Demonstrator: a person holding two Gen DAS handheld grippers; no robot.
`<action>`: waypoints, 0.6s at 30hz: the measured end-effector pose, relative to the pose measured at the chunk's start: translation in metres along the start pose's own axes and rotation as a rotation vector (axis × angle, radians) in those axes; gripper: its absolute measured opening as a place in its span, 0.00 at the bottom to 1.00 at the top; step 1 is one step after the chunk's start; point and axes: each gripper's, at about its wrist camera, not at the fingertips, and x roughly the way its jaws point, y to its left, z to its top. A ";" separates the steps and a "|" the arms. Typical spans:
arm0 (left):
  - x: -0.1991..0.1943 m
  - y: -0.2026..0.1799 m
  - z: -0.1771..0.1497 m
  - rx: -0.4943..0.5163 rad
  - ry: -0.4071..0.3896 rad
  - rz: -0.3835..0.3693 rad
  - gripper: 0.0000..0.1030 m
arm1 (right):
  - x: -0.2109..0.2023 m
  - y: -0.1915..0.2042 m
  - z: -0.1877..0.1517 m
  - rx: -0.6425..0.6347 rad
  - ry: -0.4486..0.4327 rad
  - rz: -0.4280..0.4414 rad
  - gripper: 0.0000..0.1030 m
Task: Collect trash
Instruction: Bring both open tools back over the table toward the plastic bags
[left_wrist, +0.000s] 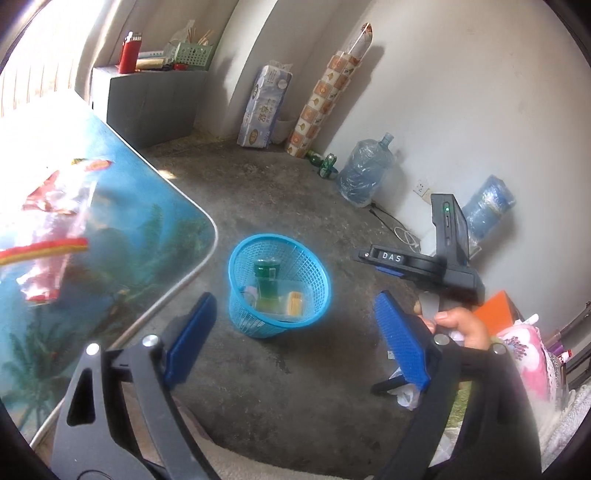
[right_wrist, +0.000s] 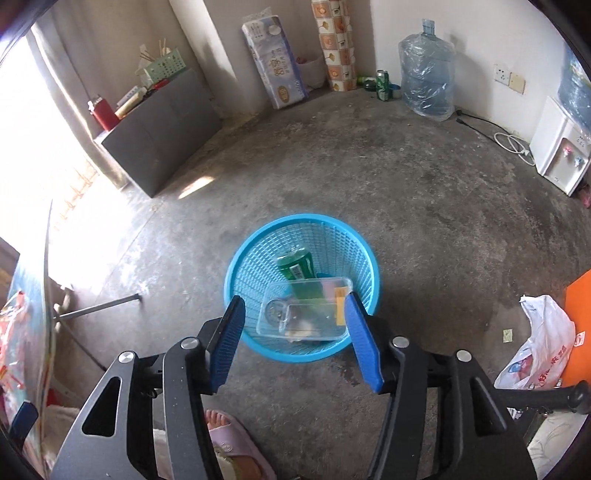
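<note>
A blue mesh waste basket (left_wrist: 240, 258) stands on the concrete floor; it also shows in the right wrist view (right_wrist: 354, 240). In it lie a green bottle (right_wrist: 295, 267), a clear plastic tray (right_wrist: 306, 314) and a small yellow packet (left_wrist: 294, 302). My right gripper (right_wrist: 295, 336) is open and empty just above the basket's near rim. My left gripper (left_wrist: 291, 339) is open and empty, near the basket and beside the table. A red and clear snack wrapper (left_wrist: 48, 229) lies on the table (left_wrist: 147, 229) at the left.
A white plastic bag (right_wrist: 539, 343) lies on the floor at the right by an orange box (right_wrist: 580, 295). A grey cabinet (right_wrist: 162, 136), tissue pack (right_wrist: 273, 62), water jug (right_wrist: 424, 70), cans (right_wrist: 382, 85) and dispenser (right_wrist: 557, 147) line the walls. My sandalled foot (right_wrist: 229, 435) is below.
</note>
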 end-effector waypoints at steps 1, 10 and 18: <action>-0.013 0.001 0.002 0.004 -0.021 0.020 0.84 | -0.008 0.008 -0.001 -0.012 0.002 0.037 0.60; -0.146 0.043 -0.009 -0.052 -0.203 0.283 0.90 | -0.071 0.100 -0.009 -0.134 -0.040 0.322 0.70; -0.238 0.113 -0.052 -0.260 -0.287 0.491 0.90 | -0.107 0.196 -0.028 -0.331 -0.031 0.471 0.74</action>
